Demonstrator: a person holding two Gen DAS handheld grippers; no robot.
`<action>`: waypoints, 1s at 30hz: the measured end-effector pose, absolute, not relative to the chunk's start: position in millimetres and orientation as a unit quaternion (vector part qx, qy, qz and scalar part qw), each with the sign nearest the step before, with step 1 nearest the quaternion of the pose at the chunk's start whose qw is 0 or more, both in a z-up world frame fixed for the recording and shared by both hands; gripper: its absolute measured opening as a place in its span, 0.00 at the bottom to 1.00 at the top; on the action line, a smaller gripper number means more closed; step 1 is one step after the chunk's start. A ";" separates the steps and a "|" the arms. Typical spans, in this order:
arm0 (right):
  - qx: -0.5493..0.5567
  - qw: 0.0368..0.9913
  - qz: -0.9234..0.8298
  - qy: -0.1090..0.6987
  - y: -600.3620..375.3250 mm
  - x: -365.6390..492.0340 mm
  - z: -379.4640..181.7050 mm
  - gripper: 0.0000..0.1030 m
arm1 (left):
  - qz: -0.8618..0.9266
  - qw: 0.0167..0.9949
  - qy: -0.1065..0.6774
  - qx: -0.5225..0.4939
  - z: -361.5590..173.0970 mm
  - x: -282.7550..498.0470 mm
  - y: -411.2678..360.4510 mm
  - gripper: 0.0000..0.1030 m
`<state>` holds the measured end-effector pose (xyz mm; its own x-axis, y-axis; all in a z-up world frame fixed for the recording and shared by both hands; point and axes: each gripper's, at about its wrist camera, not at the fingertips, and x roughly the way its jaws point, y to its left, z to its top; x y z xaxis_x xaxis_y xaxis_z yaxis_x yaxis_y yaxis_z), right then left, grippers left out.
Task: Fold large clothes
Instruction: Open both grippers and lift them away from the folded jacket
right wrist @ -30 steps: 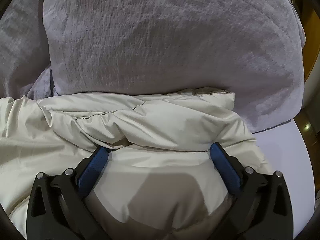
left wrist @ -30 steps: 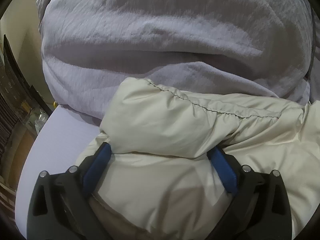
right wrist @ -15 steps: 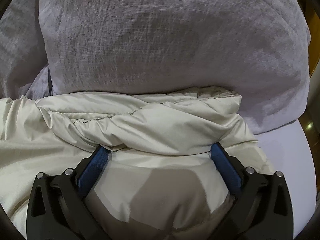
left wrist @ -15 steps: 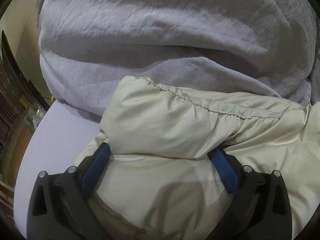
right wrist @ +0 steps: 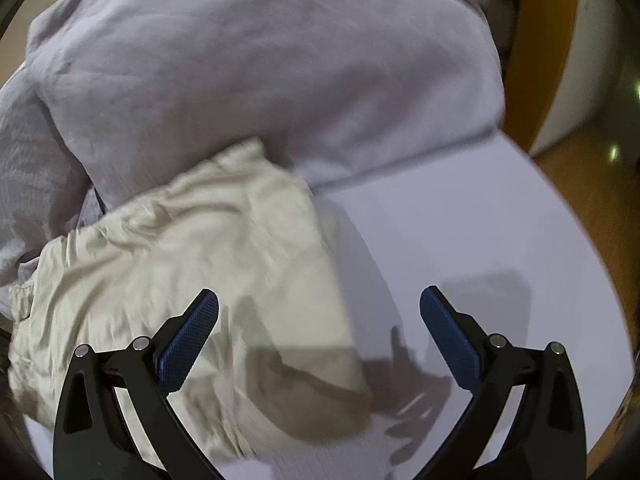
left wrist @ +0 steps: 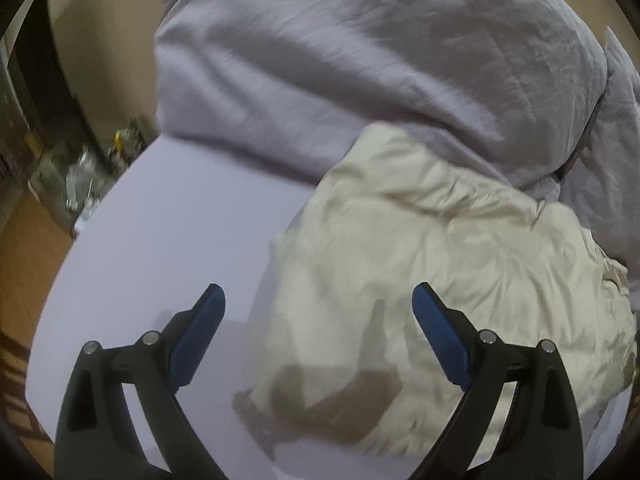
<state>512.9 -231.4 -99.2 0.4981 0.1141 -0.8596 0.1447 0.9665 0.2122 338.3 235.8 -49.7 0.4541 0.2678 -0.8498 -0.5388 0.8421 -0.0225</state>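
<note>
Looking along the left gripper (left wrist: 319,308), its two blue-padded fingers (left wrist: 198,332) stand spread wide and hold nothing. Between and beyond them lies the cream puffy garment (left wrist: 432,248), folded into a crumpled bundle on the pale lilac bed surface (left wrist: 180,220). Its far edge touches the big grey-lilac pillow (left wrist: 360,60), which covers most of the upper picture and is cut off at the top. The right fingertip is over the garment, the left one over bare sheet. The whole picture is blurred by motion, so seams are hard to read. At the left border some small cluttered things (left wrist: 80,176) are too smeared to name.

From the right wrist, the right gripper (right wrist: 319,306) is also spread wide with nothing between its pads (right wrist: 188,340). The same garment (right wrist: 192,248) sits to the left, partly under the left finger, and its near edge is lost in shadow and blur. The pillow (right wrist: 260,60) lies behind it, touching it. Bare sheet (right wrist: 460,232) fills the right side, with wooden floor (right wrist: 580,168) beyond.
</note>
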 end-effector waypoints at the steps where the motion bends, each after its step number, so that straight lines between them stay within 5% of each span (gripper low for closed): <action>1: 0.146 0.846 -0.004 0.513 -237.3 509.9 -107.0 0.99 | 0.239 0.838 0.466 -0.153 -52.2 332.1 236.3 0.92; 10: 0.220 0.800 0.018 0.558 -254.3 494.0 -152.6 0.98 | 0.222 0.804 0.504 -0.224 -98.8 305.6 230.3 0.92; 12: 0.237 0.793 0.024 0.561 -254.1 493.3 -161.3 0.89 | 0.220 0.798 0.504 -0.248 -106.7 309.6 232.5 0.92; 14: 0.266 0.786 0.037 0.556 -256.6 481.1 -165.0 0.64 | 0.220 0.796 0.497 -0.267 -110.8 313.4 235.1 0.90; 22: 0.266 0.803 0.045 0.532 -249.8 471.4 -156.4 0.36 | 0.220 0.805 0.445 -0.326 -103.2 311.2 246.8 0.38; 30: 0.254 0.814 0.063 0.519 -236.7 428.8 -151.2 0.32 | 0.204 0.830 0.426 -0.296 -78.8 279.6 250.2 0.27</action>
<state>428.8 -236.7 -151.2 0.4528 0.3663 -0.8129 0.1617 0.8629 0.4789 279.6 250.2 -78.8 0.5533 0.0858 -0.8286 -0.5908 0.7417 -0.3177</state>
